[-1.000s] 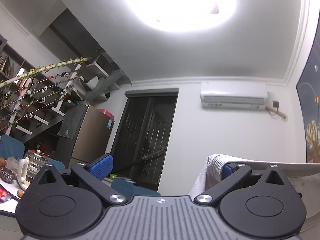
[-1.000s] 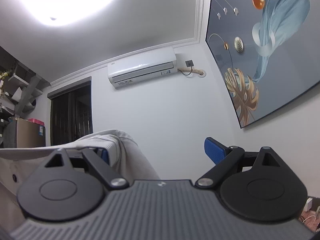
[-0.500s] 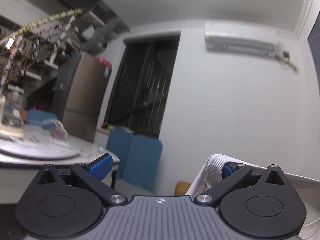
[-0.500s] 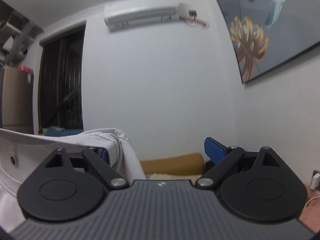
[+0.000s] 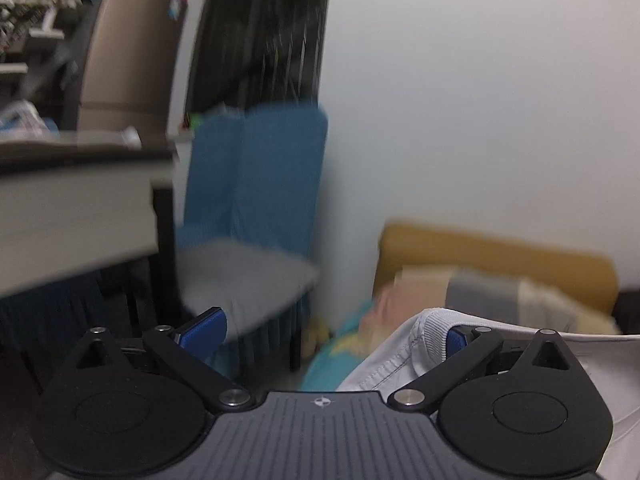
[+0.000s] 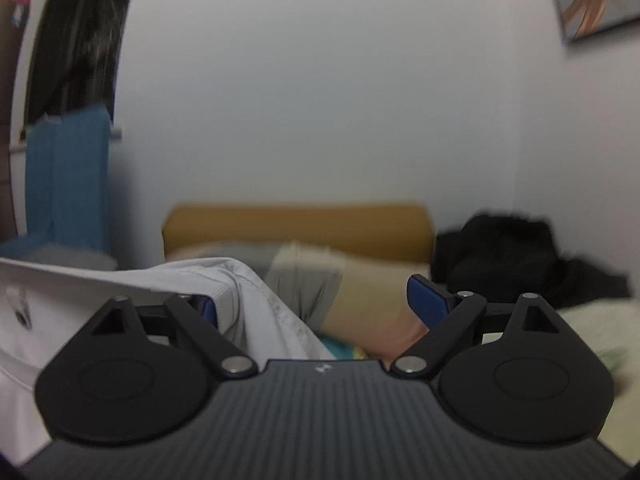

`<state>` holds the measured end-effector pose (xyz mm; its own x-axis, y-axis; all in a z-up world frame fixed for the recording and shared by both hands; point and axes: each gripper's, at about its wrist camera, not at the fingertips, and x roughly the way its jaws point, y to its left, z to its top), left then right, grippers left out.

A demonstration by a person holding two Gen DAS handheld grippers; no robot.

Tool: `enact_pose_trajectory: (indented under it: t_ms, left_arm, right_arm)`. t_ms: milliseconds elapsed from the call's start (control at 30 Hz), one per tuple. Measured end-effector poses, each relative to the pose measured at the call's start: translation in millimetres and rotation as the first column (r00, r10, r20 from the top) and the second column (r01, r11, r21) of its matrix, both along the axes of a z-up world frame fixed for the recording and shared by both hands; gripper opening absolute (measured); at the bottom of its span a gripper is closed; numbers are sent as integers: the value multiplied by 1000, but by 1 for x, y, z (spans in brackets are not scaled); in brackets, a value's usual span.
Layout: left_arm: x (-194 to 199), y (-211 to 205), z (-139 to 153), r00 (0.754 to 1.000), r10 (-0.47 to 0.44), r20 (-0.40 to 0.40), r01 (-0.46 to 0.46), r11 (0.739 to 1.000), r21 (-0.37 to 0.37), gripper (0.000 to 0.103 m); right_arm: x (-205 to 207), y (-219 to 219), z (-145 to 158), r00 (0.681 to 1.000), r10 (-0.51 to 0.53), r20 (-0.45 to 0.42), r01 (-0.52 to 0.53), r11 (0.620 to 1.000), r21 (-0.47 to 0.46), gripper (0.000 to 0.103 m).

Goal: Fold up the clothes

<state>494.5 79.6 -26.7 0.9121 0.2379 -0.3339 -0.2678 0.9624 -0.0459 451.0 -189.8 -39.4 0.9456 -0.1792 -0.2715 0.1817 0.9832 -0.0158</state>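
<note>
The left gripper (image 5: 334, 330) has its jaws spread wide. A white garment (image 5: 404, 356) is draped over its right blue finger (image 5: 456, 342), at about 4 o'clock in the left view; the left finger (image 5: 202, 328) at 8 o'clock is bare. The cloth hangs on one finger only, not pinched between the two.

The right gripper (image 6: 316, 302) is likewise spread wide, and the garment (image 6: 256, 308) is hooked over its left finger (image 6: 208, 306) at 8 o'clock, running off toward 9 o'clock. Its right finger (image 6: 426, 300) is bare.

Both views are blurred. Beyond lie a mustard cushion (image 6: 296, 226) at centre, a black heap (image 6: 516, 256) at 3 o'clock, and a blue chair (image 5: 256, 184) at 10 o'clock in the left view.
</note>
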Motion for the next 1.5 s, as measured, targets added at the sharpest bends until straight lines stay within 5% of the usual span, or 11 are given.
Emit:
enact_pose_trajectory:
  t_ms: [133, 267, 333, 467, 533, 700, 1000, 1233, 1500]
  left_arm:
    - [54, -4, -93, 988, -18, -152, 18, 1000, -4, 103]
    - [82, -8, -148, 949, -45, -311, 60, 998, 37, 102]
    - [98, -9, -162, 909, -96, -407, 126, 991, 48, 103]
    - [113, -22, -171, 785, -221, -578, 292, 956, 31, 103]
    - [104, -22, -162, 796, -232, -560, 295, 955, 24, 103]
    - [65, -11, -129, 831, -272, -485, 290, 956, -40, 103]
    - [-90, -7, -25, 925, -261, -276, 247, 965, -84, 103]
    - [-233, -31, 62, 951, -268, -152, 266, 963, -34, 103]
    - [-365, -48, 75, 951, -293, -95, 287, 955, -68, 103]
  right_arm:
    - [75, -4, -91, 983, -9, -183, 18, 999, 44, 91]
    - [109, -8, -142, 947, 30, -320, -5, 997, 79, 91]
    - [120, -8, -152, 919, 75, -387, -49, 996, 77, 91]
    - [137, 8, -154, 826, 235, -513, -212, 972, 104, 91]
    - [136, 17, -145, 814, 259, -520, -247, 965, 93, 91]
    - [105, 28, -106, 853, 276, -443, -247, 961, 122, 91]
    - [-36, 29, -11, 914, 312, -259, -278, 947, 159, 91]
    - [-166, 21, 62, 934, 330, -137, -309, 939, 154, 91]
    - [-294, 6, 81, 936, 344, -80, -325, 927, 187, 91]
